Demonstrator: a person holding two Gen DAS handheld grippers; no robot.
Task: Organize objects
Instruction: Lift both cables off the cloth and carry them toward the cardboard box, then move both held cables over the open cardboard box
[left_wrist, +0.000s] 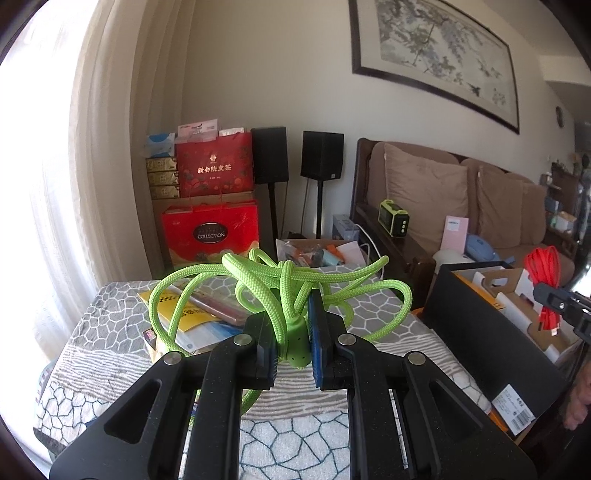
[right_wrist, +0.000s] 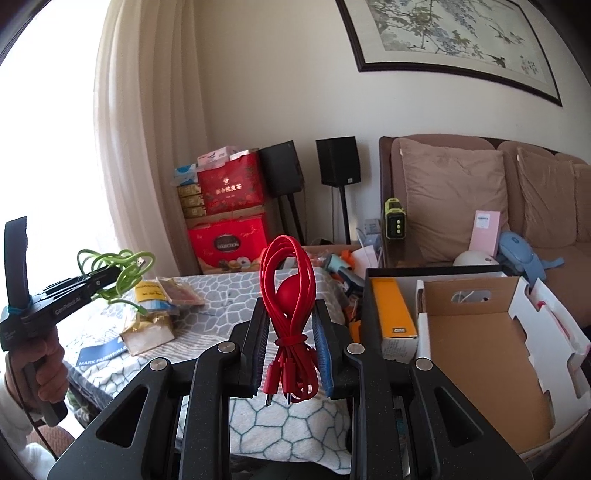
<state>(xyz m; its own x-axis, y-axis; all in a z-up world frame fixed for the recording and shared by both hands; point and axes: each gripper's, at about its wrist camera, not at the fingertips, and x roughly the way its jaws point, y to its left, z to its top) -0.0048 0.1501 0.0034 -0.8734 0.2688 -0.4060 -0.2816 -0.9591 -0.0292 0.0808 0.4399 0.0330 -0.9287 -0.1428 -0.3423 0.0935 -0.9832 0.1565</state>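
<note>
Left wrist view shows the left gripper (left_wrist: 293, 347) pinching a green braided cable (left_wrist: 280, 291) near its strain relief, the pads pressed on the cord while loose loops spill out toward twelve o'clock. The grip sits low on the bundle, probably so the tangle hangs together and lifts as one clump off the patterned tablecloth (left_wrist: 110, 354). At three o'clock stands a black storage box (left_wrist: 480, 332) with cardboard dividers, and beyond it the right gripper's tip shows with red cord.

From the right wrist view, the right gripper (right_wrist: 291, 354) is closed on a red cable (right_wrist: 290, 295), clamped just at the wrap that ties the coil, its plugs dangling below and the loops standing up toward twelve. Holding it at the tie keeps the coil neat. The black box (right_wrist: 373, 295) lies at three o'clock, with an orange carton (right_wrist: 393, 310) in one slot and an empty cardboard insert (right_wrist: 480, 343) beside it, a likely home for both cords. At nine o'clock a hand (right_wrist: 48, 365) grips the left tool, with the green cable raised above packets (right_wrist: 147, 332) on the table.
</note>
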